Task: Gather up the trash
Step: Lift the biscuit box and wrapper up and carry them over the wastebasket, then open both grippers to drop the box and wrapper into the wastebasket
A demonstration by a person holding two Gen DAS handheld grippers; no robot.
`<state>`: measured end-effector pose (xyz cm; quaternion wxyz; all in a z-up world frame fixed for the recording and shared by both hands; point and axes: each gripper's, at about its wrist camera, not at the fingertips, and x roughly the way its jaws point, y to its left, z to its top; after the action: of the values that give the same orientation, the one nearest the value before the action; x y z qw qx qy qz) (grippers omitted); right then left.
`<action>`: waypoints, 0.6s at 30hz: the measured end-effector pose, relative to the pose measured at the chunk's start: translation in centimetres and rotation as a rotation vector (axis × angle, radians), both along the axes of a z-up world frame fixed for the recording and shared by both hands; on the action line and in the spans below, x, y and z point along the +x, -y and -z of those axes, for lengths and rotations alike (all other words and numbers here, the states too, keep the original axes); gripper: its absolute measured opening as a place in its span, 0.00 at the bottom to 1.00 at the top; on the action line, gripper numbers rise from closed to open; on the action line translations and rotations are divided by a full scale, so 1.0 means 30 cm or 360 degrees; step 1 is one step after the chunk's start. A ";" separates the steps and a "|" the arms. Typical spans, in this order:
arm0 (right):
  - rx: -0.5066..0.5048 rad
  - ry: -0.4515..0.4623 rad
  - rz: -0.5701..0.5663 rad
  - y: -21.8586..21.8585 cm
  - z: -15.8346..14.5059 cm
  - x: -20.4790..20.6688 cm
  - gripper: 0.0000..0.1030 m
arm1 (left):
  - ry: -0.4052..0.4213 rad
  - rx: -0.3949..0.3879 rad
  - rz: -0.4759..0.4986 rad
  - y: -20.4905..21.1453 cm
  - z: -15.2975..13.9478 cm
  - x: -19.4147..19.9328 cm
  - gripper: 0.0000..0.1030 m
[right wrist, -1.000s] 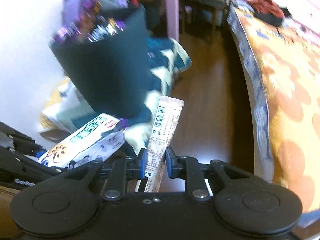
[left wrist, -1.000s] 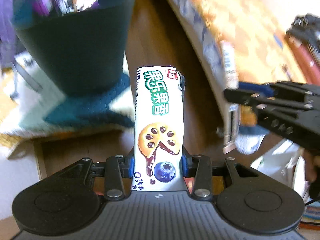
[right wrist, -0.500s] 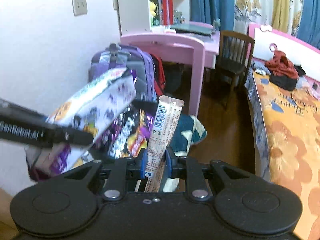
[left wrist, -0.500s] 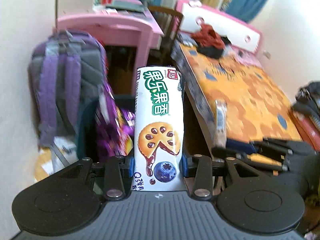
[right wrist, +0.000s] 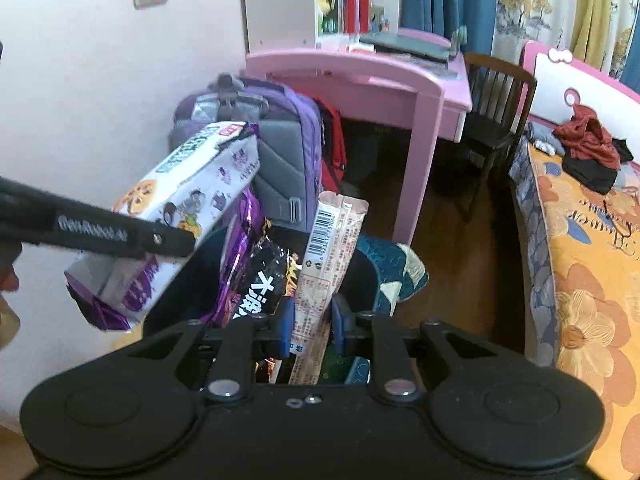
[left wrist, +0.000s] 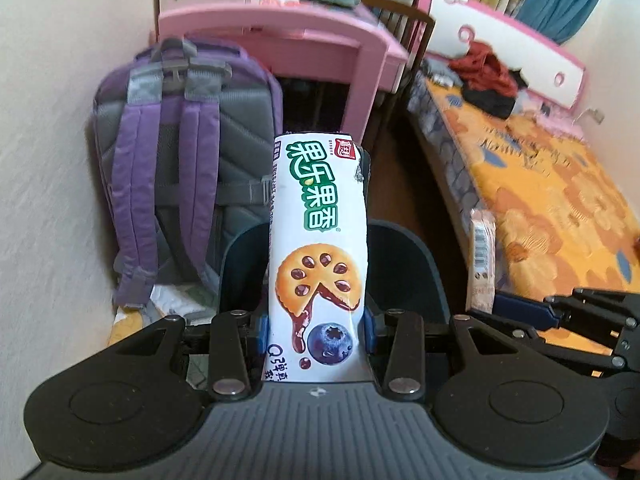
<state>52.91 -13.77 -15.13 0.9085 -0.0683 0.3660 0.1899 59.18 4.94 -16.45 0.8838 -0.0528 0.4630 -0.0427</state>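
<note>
My left gripper (left wrist: 316, 326) is shut on a white cookie box (left wrist: 318, 248) with green lettering and a blueberry picture; the box also shows in the right wrist view (right wrist: 176, 216), held above a dark bin (right wrist: 360, 280). My right gripper (right wrist: 310, 318) is shut on a long pale wrapper (right wrist: 324, 276) with a barcode, which also shows at the right of the left wrist view (left wrist: 482, 264). The dark bin (left wrist: 404, 272) lies under both grippers and holds purple and black snack bags (right wrist: 256, 276).
A purple and grey backpack (left wrist: 176, 184) leans on the white wall behind the bin. A pink desk (right wrist: 360, 84) and dark chair (right wrist: 496, 120) stand further back. A bed with an orange flowered cover (left wrist: 552, 200) runs along the right. A blue patterned mat (right wrist: 396, 272) lies beside the bin.
Both grippers have risen from beside the bin's wall to above its rim, each still holding its item. The view now looks over the bin toward the desk and backpack.
</note>
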 end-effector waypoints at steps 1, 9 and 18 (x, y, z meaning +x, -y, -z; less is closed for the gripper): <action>-0.0006 -0.0025 -0.0003 -0.011 0.018 0.021 0.18 | -0.0038 -0.0012 -0.0006 -0.001 0.028 0.014 0.39; -0.0093 -0.0160 -0.0036 -0.091 0.141 0.101 0.18 | -0.0132 -0.0044 0.0067 0.019 0.135 0.052 0.39; -0.0191 -0.0279 -0.0058 -0.115 0.241 0.107 0.21 | -0.0377 -0.0115 -0.0026 -0.008 0.277 0.077 0.41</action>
<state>56.11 -10.32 -22.37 0.8636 -0.1123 0.4535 0.1894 61.50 5.19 -24.76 0.8207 -0.0930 0.5619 -0.0454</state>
